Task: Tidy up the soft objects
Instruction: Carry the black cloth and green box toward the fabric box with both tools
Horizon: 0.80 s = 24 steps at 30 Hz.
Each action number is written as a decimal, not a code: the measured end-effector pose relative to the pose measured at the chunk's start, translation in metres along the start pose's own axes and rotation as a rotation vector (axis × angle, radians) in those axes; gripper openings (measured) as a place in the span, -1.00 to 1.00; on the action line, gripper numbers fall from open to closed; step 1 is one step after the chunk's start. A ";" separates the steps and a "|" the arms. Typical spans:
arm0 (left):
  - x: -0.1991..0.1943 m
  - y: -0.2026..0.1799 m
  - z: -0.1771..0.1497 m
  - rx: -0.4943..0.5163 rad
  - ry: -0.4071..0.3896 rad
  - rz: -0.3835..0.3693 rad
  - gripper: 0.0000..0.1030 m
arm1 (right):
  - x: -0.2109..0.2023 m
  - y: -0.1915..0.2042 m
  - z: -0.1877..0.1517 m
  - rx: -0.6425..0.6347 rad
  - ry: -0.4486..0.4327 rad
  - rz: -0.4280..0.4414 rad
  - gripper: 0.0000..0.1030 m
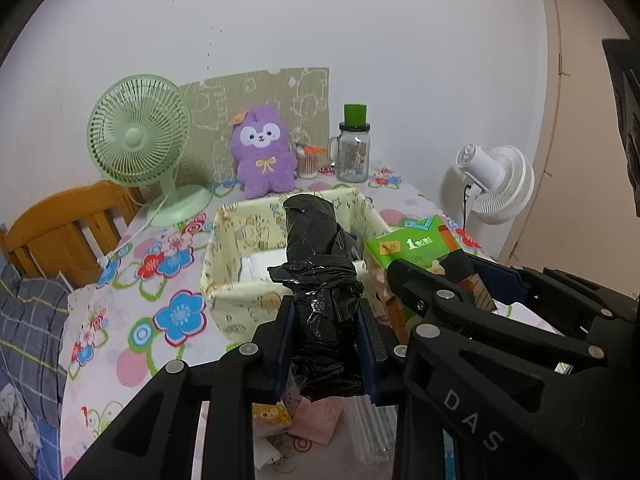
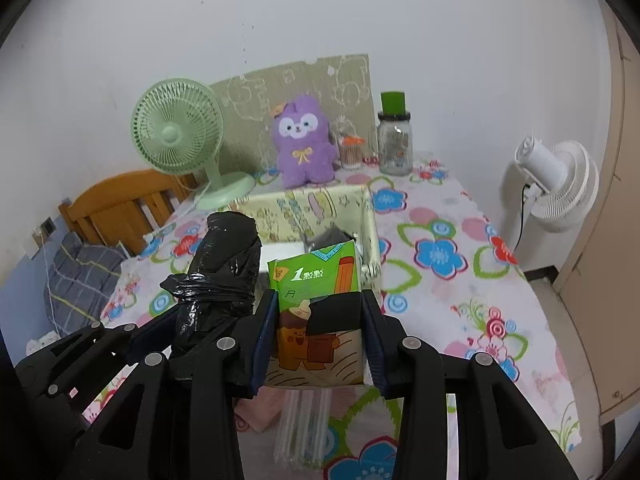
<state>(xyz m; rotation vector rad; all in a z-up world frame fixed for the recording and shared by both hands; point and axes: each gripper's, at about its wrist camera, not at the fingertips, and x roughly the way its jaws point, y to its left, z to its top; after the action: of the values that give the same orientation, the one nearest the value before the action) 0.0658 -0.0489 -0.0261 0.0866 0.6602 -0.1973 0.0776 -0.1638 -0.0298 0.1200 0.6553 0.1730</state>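
Note:
My left gripper is shut on a black roll of plastic bags, which sticks up and forward above the table. Beside it on the right, my right gripper is shut on a green tissue pack with a cartoon print. Both are held over the near edge of a cream fabric storage box, also seen as the box in the right wrist view. In the right wrist view the black roll stands to the left of the tissue pack. A purple plush toy sits upright behind the box.
A green desk fan stands at the back left and a glass jar with a green lid at the back right. A white fan is off the table's right edge. A wooden headboard and bedding lie left. Small packets lie below the grippers.

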 end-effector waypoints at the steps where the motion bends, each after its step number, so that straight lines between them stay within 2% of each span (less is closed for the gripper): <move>1: -0.001 0.000 0.002 0.000 -0.002 -0.001 -0.45 | -0.001 0.001 0.002 0.000 -0.007 0.000 -0.16; 12: -0.007 0.003 0.022 0.009 -0.033 0.005 -0.45 | -0.007 0.006 0.024 -0.009 -0.049 0.006 -0.16; 24: 0.007 0.014 0.041 -0.017 -0.034 0.016 -0.44 | 0.004 0.013 0.048 -0.053 -0.057 0.011 -0.15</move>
<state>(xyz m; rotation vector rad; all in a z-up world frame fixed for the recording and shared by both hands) 0.0988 -0.0425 0.0024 0.0724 0.6274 -0.1777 0.1087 -0.1532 0.0078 0.0773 0.5924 0.1964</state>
